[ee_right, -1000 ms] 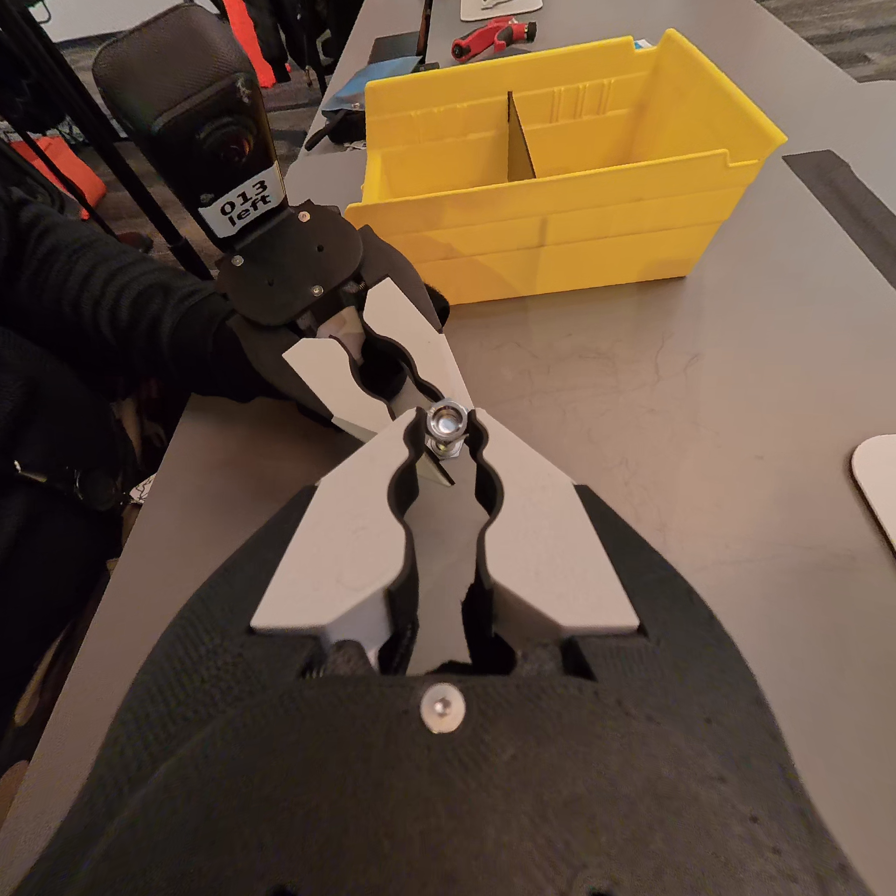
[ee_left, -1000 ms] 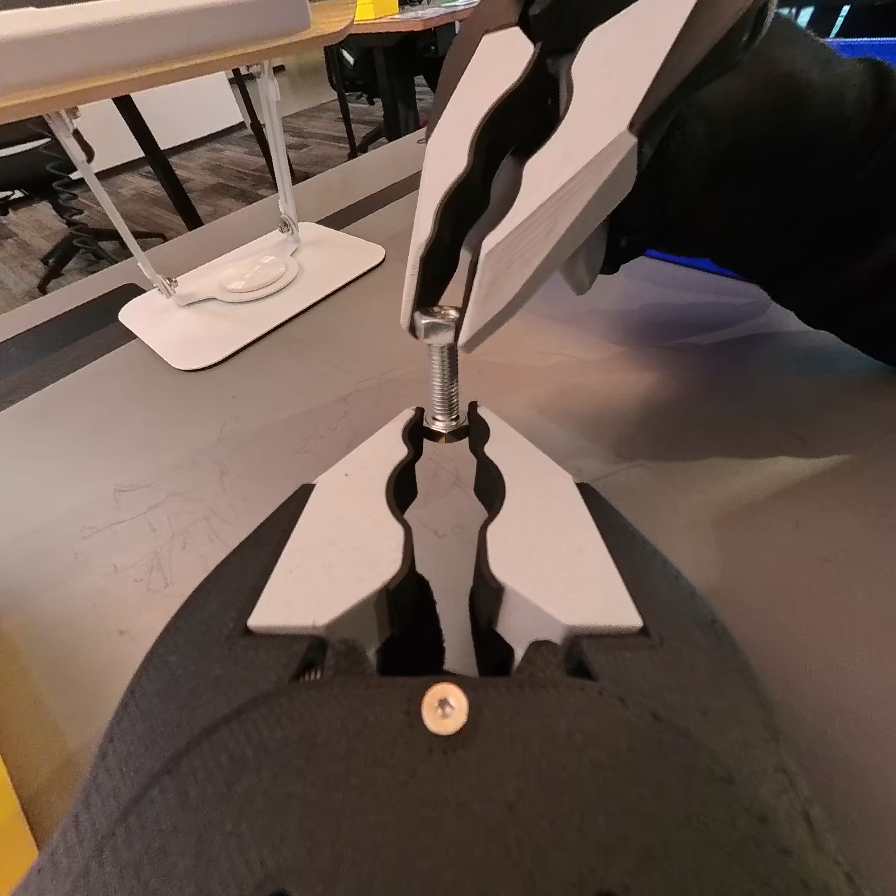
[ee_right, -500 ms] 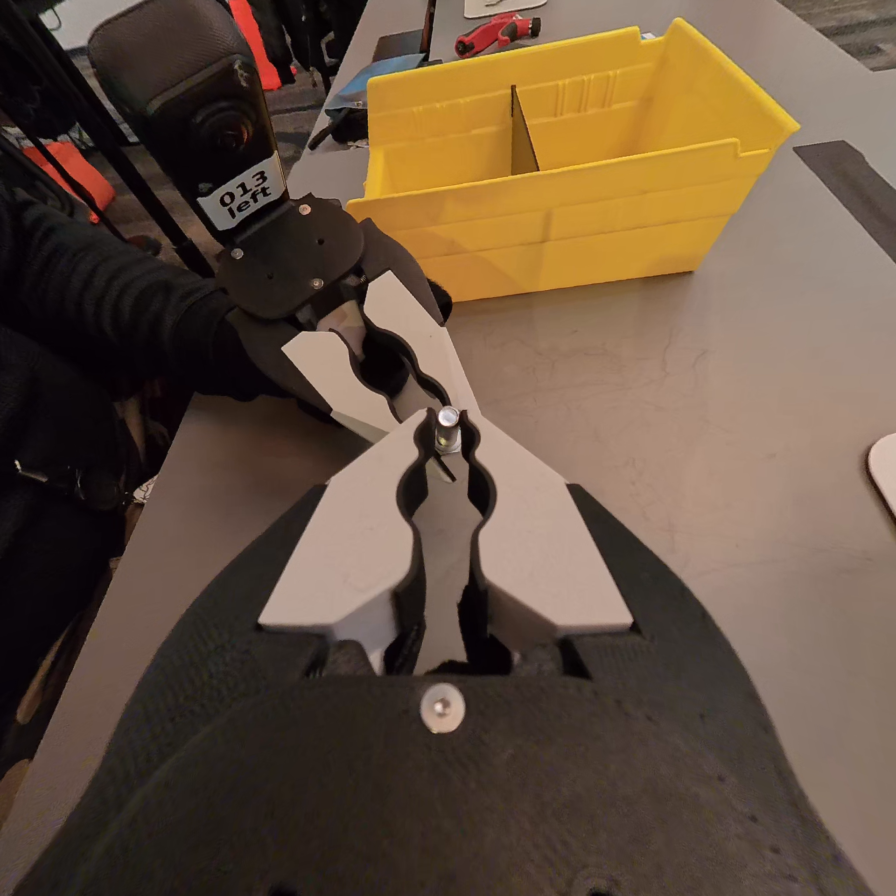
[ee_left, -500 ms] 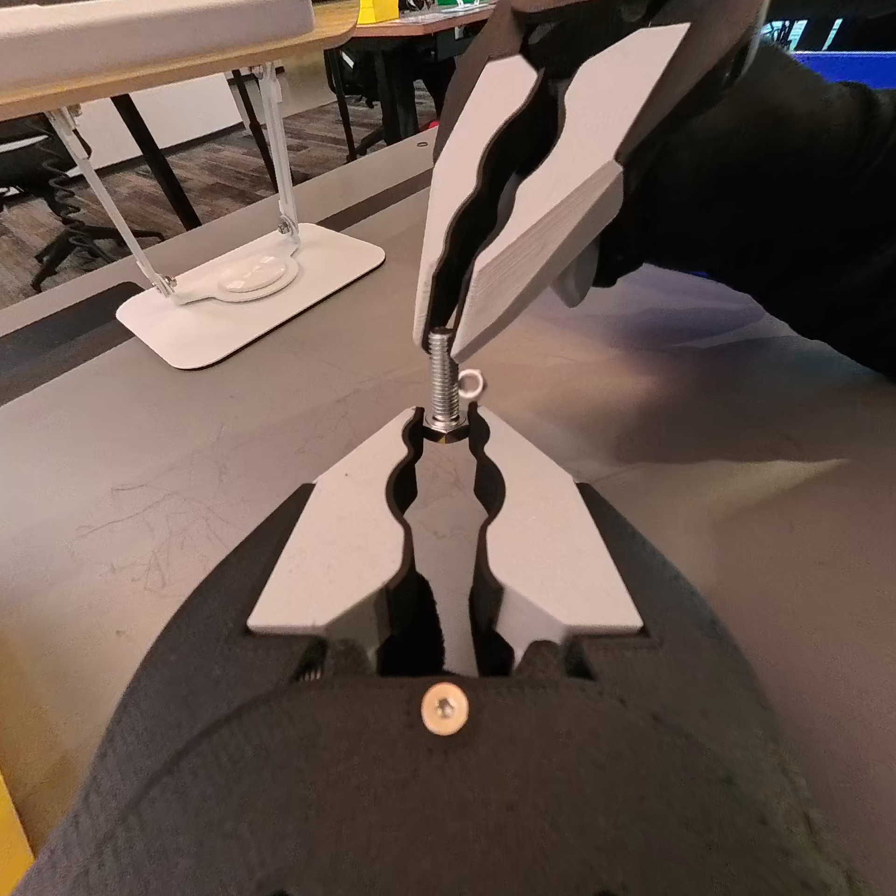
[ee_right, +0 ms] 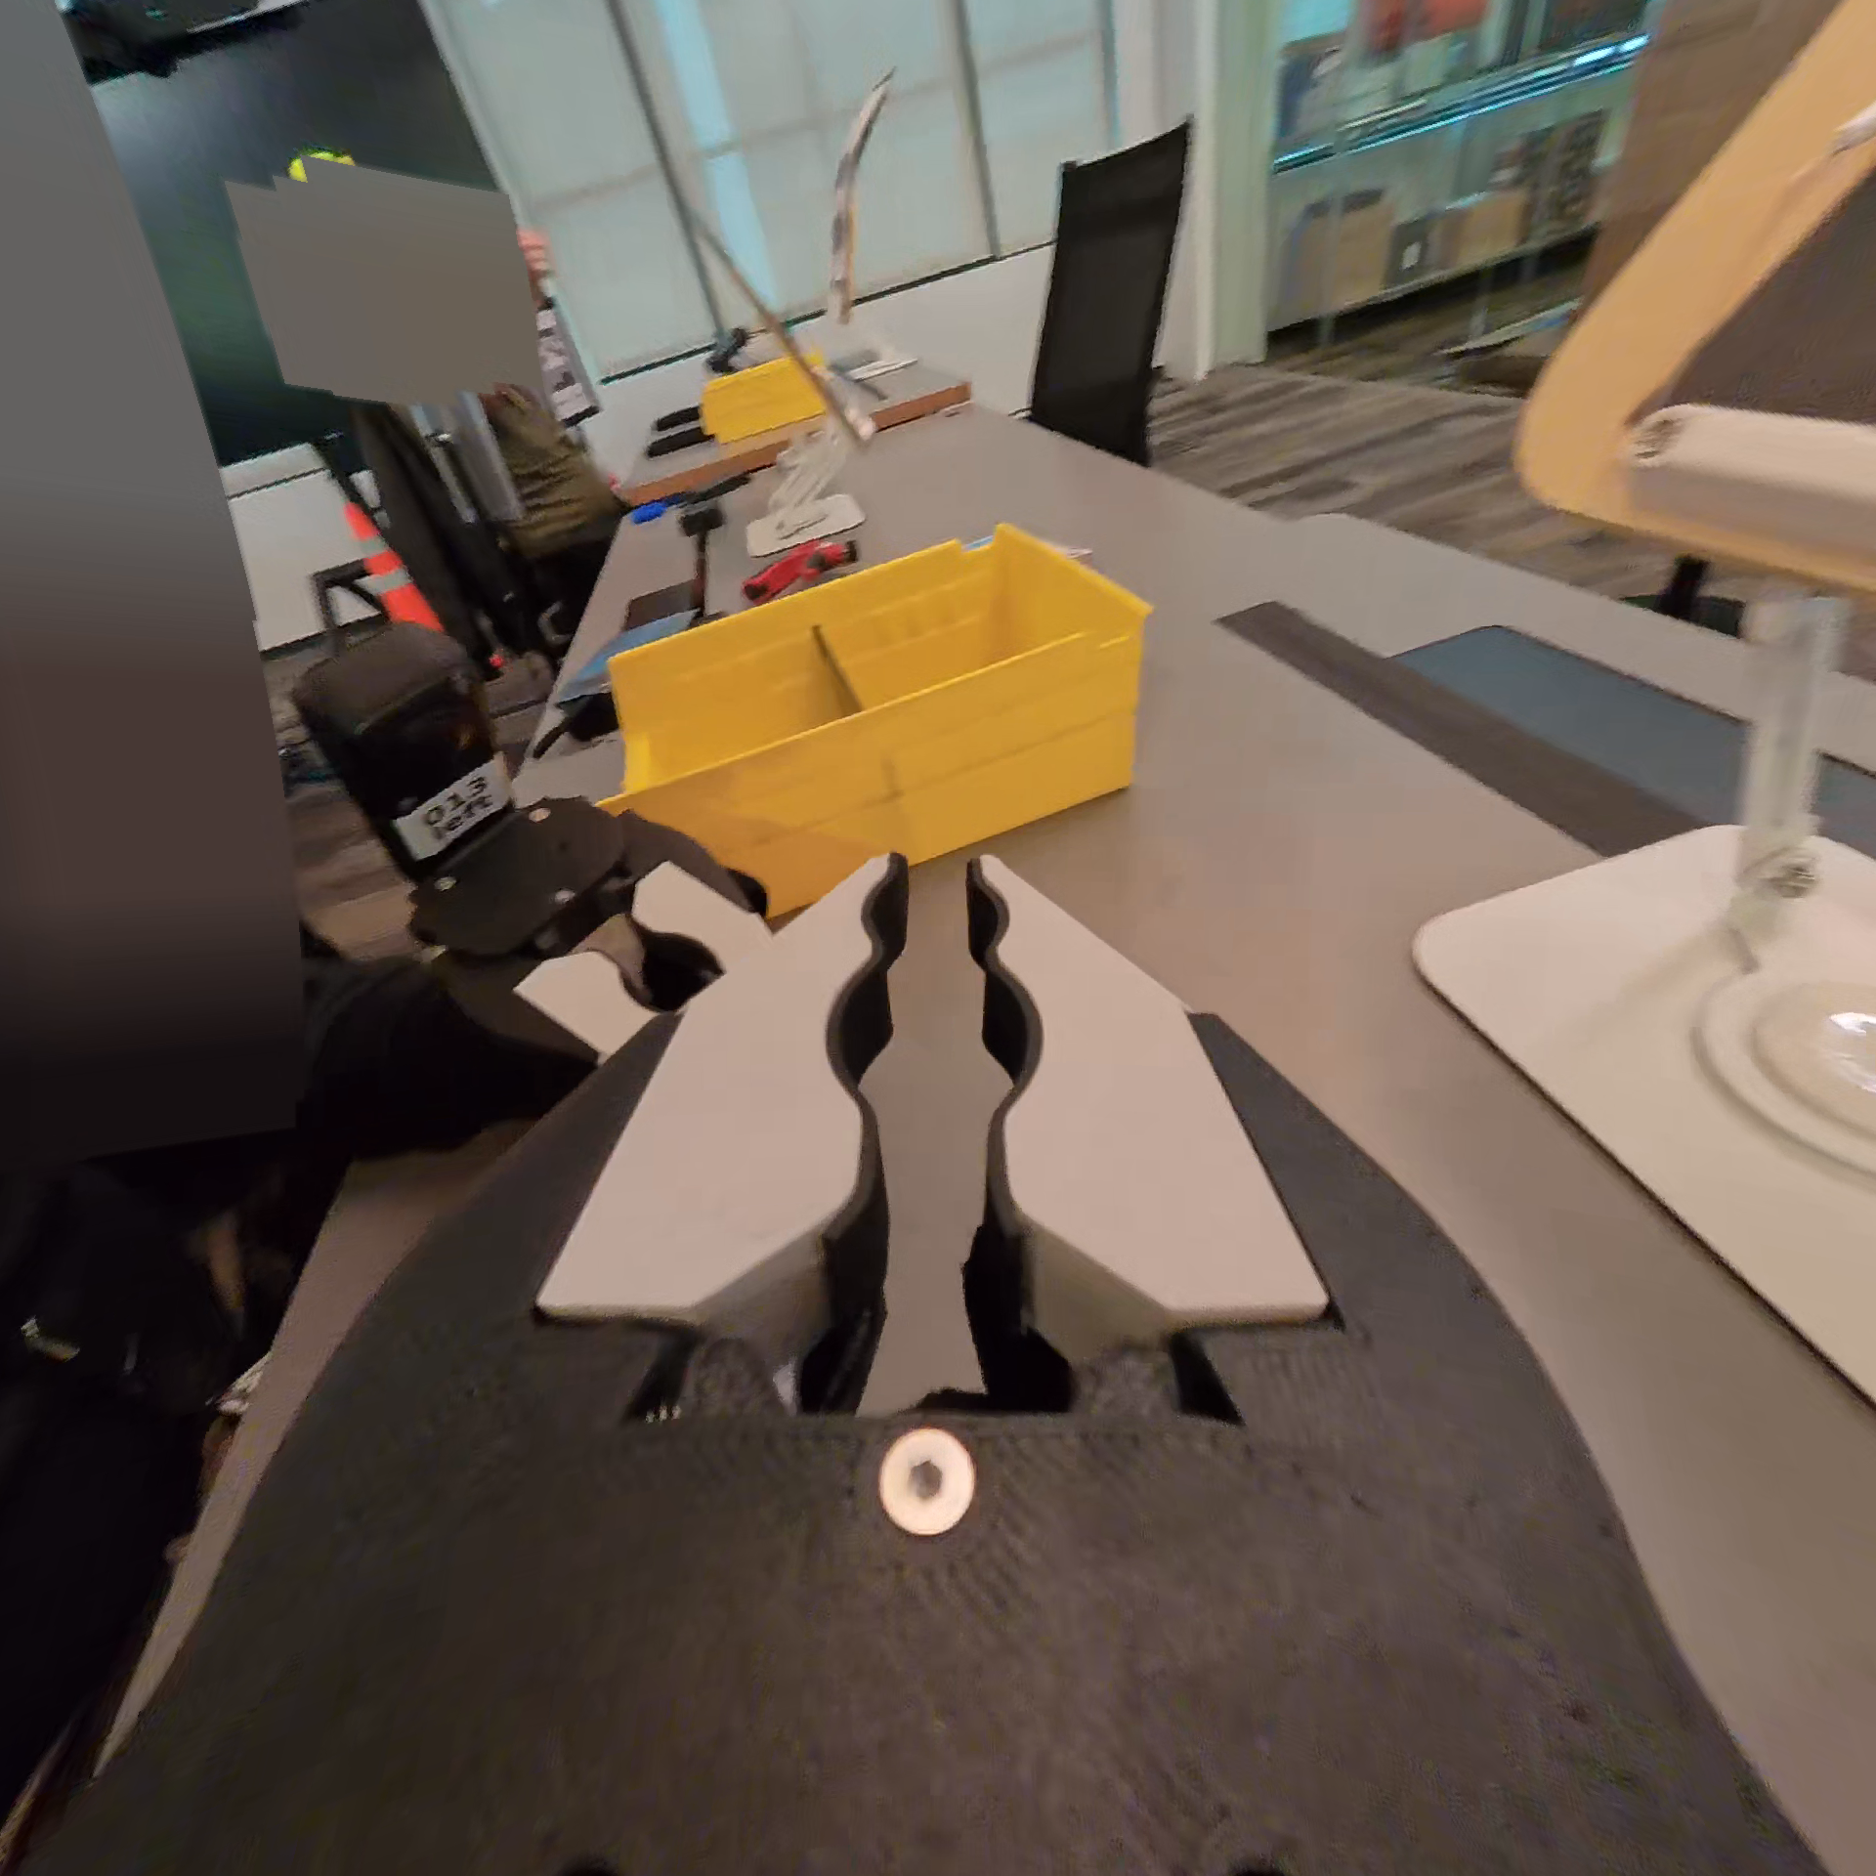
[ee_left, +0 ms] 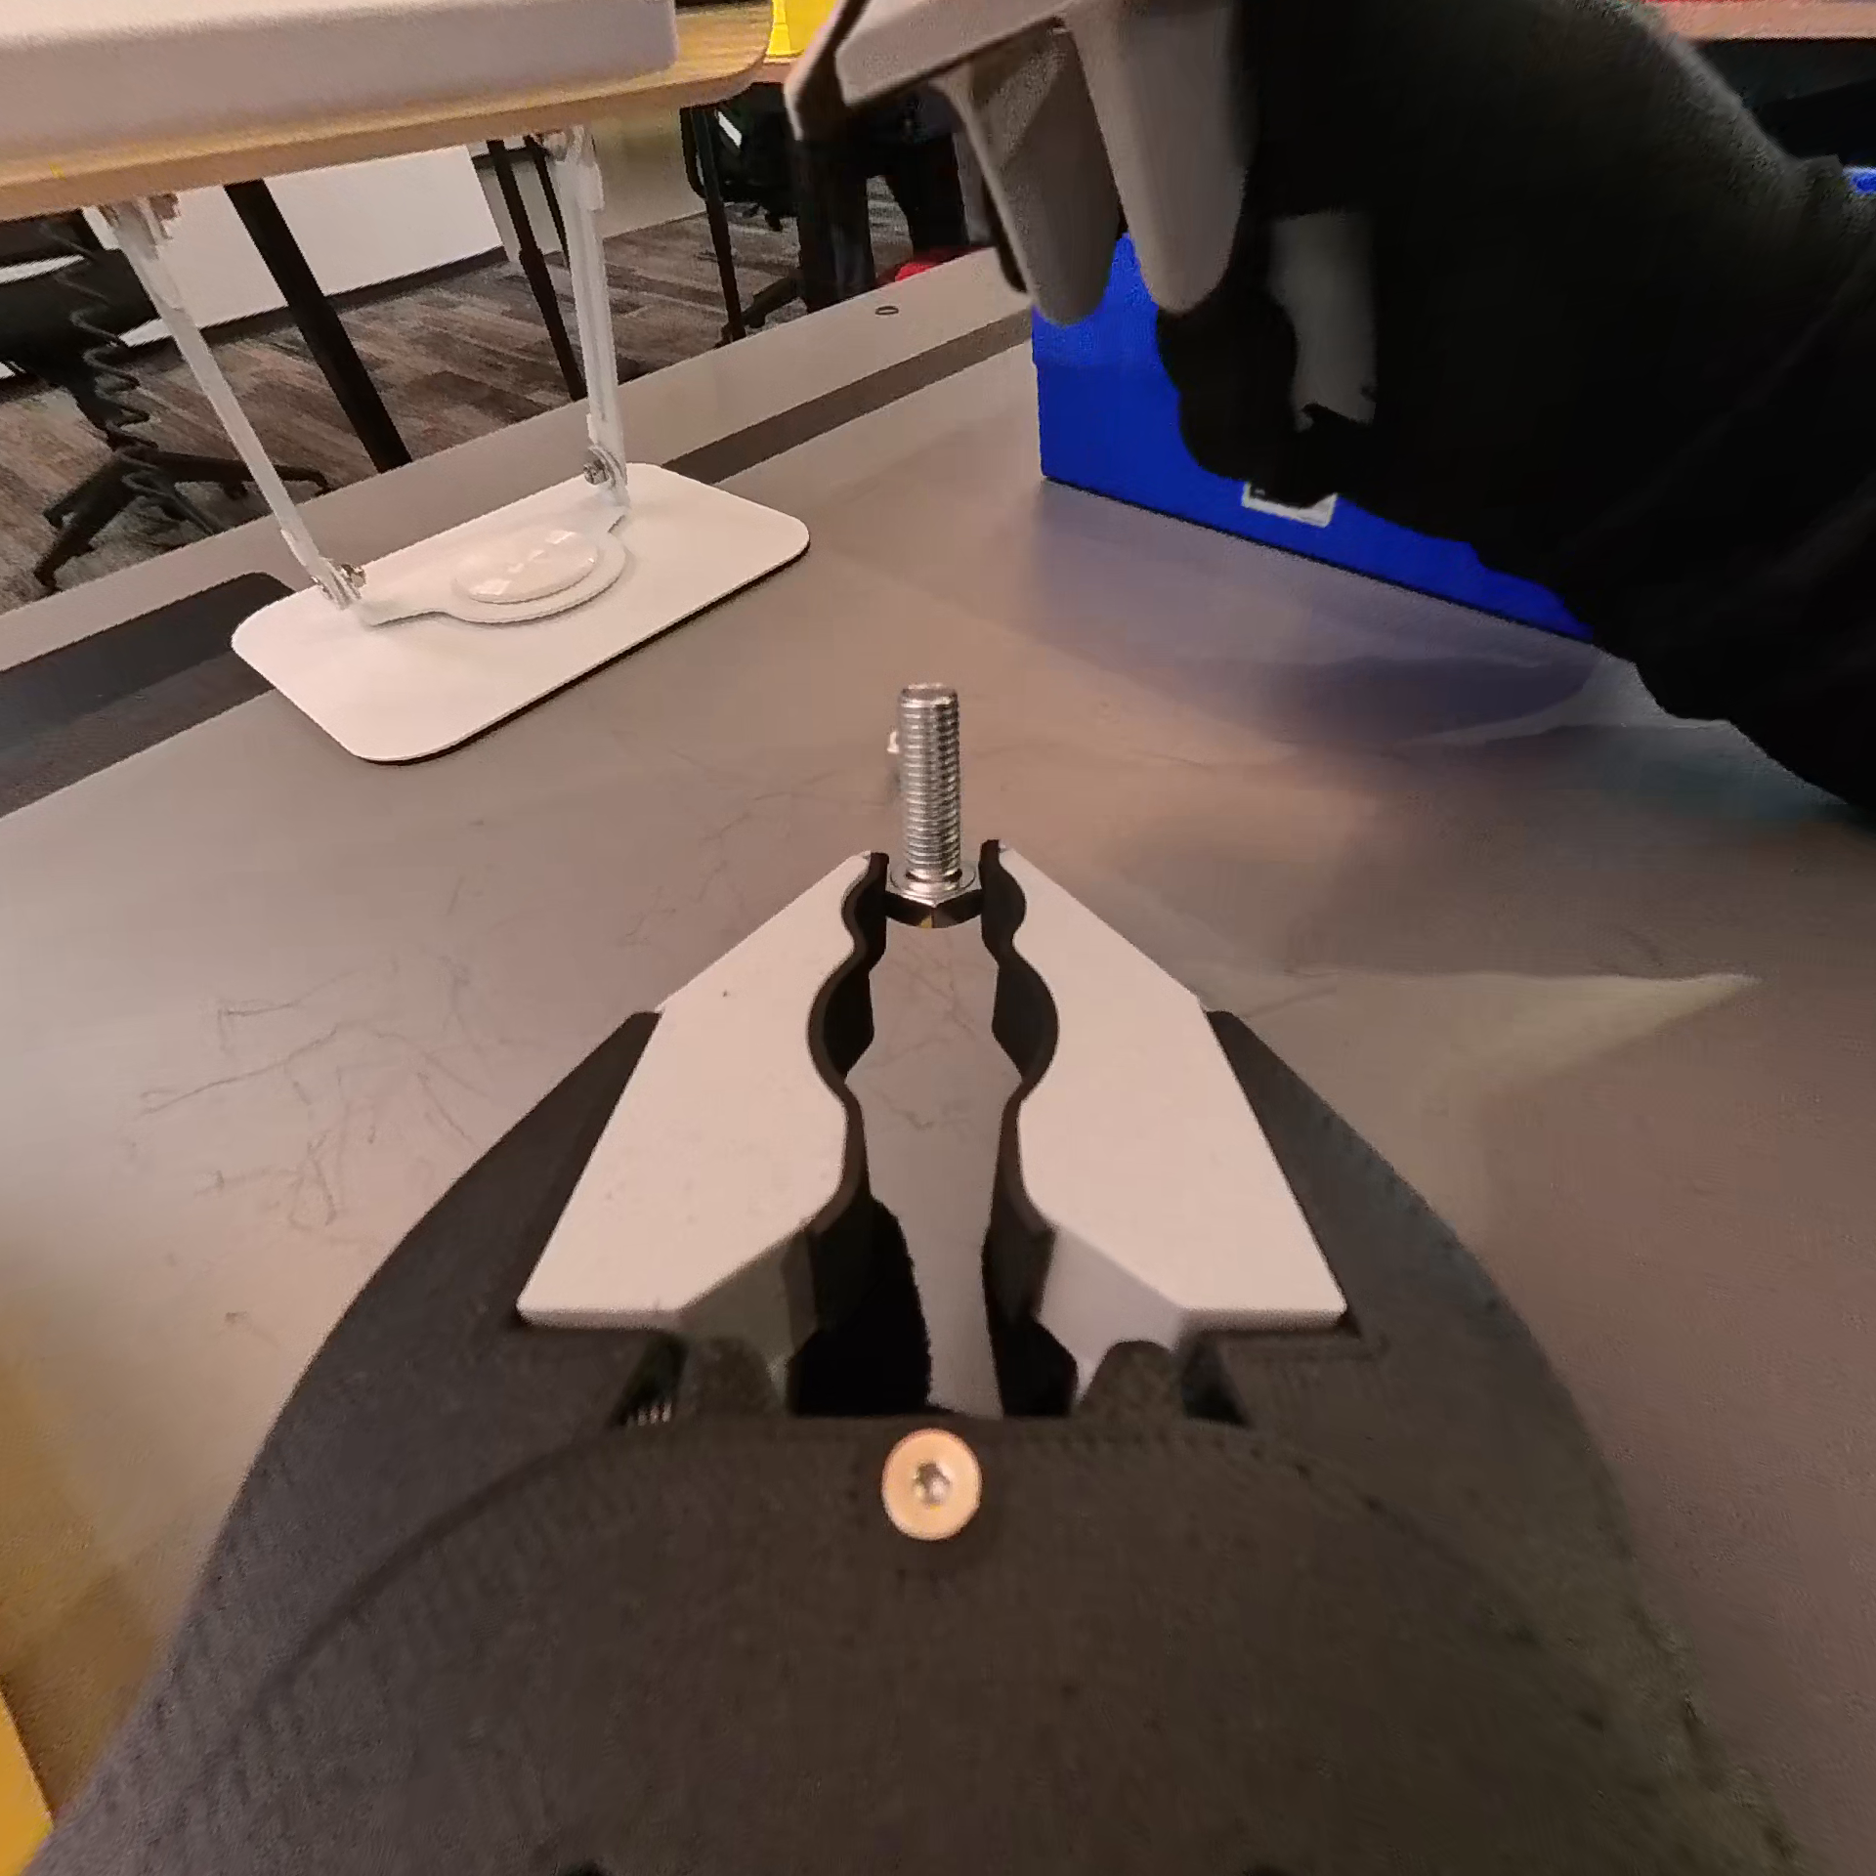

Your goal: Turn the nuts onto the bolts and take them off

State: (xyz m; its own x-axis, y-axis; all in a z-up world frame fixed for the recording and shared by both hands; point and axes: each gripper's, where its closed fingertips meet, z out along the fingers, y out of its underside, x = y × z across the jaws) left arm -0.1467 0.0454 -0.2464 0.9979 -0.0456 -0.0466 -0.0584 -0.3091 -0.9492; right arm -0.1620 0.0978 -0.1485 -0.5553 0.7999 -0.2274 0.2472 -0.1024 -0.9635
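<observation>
My left gripper (ee_left: 932,881) is shut on the hex head of a silver bolt (ee_left: 930,782) and holds it low over the grey table (ee_left: 406,964), threaded shaft pointing up. The shaft is bare, with no nut on it. A small metal piece (ee_left: 890,744) peeks out behind the shaft; I cannot tell what it is. My right gripper (ee_right: 936,873) is empty, its jaws nearly together with a narrow gap. It hangs high above and beyond the bolt in the left wrist view (ee_left: 1117,274), held by a black-gloved hand (ee_left: 1523,355). The left gripper's fingers (ee_right: 690,909) show below it.
A yellow divided bin (ee_right: 914,731) stands on the table beyond the grippers. A white stand base (ee_left: 528,619) with clear legs is at the far left, also seen at the right in the right wrist view (ee_right: 1624,995). A blue bin (ee_left: 1167,447) sits behind the right hand. The gap from one gripper's tips to the other's is roughly 12 cm. My right tips are roughly 25 cm from the white stand base (ee_left: 528,619). The right camera catches it too, in the right wrist view (ee_right: 1721,1051).
The right gripper has let go at the bolt's top and lifted up and away, empty. The nut is off the shaft. The left gripper still holds the bolt upright.
</observation>
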